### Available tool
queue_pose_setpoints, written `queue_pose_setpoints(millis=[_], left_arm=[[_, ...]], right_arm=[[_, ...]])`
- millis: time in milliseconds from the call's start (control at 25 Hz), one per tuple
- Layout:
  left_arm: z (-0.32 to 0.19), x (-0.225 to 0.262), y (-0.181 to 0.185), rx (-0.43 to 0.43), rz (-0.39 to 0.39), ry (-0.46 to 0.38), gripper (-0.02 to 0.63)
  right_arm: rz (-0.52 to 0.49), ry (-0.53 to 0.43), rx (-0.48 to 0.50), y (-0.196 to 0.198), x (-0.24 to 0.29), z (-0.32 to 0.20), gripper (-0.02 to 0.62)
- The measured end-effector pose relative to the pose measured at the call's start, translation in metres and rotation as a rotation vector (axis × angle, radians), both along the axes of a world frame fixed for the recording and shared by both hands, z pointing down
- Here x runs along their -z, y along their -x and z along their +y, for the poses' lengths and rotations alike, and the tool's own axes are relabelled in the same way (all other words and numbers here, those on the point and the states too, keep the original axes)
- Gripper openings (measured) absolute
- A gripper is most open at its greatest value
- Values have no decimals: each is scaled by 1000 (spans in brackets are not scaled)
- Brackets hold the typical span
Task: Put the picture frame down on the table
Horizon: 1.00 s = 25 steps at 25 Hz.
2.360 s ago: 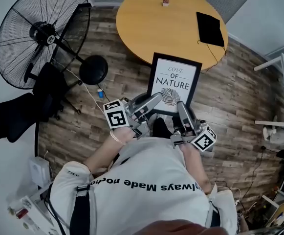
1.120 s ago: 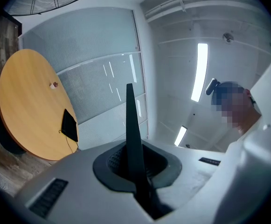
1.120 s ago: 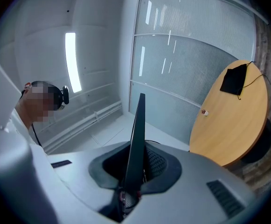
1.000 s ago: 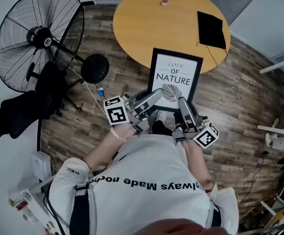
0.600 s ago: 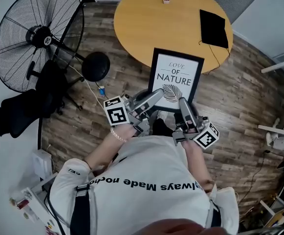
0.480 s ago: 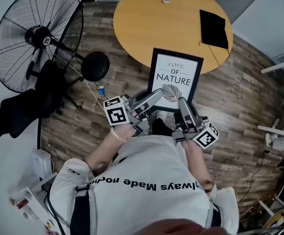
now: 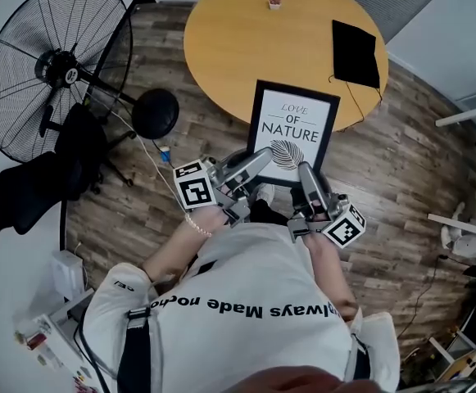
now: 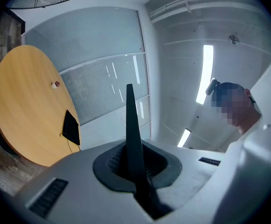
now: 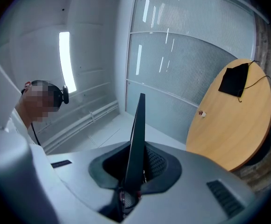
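Picture frame (image 7: 295,129): hardly moved over the last 2.4 s. It has crept a little nearer the table (image 7: 246,47), and its top edge now just overlaps the table's near edge in the head view.
Meaning for the task: by my reading, the carry is nearly done but the put-down has not begun. The frame is still in the air, face up and tilted, short of the table.
Left gripper (image 7: 260,157): clamped on the frame's lower edge, on the side away from the table.
Right gripper (image 7: 306,172): clamped on that same lower edge, just beside the left one.
Head view only: the print "LOVE OF NATURE", the whole frame, and the bare wood on the near half of the table.
Gripper views only: the frame edge-on, a thin dark blade (image 8: 134,148) (image 9: 136,139) pinched tight between each pair of jaws, so both of the 2 grips look firm.
Table clutter: a black pad (image 7: 355,42) at the far right of the table and 1 small object (image 7: 275,2) at its far edge, both well apart from the frame.
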<state>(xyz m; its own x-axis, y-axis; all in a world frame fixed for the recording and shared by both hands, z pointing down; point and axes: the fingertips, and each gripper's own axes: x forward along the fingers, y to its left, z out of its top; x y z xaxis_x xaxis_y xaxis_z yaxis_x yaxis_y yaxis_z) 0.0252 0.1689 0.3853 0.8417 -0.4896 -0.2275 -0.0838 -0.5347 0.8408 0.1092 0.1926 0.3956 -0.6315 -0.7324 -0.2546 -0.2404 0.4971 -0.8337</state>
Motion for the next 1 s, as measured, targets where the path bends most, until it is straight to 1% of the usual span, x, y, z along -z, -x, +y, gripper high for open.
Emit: queue_pose_setpoints(millis=[1000], left_arm=[[-2,-11,-1,18,15,-9,40]], right_arm=[[18,-15,11,-1,-9,-4,69]])
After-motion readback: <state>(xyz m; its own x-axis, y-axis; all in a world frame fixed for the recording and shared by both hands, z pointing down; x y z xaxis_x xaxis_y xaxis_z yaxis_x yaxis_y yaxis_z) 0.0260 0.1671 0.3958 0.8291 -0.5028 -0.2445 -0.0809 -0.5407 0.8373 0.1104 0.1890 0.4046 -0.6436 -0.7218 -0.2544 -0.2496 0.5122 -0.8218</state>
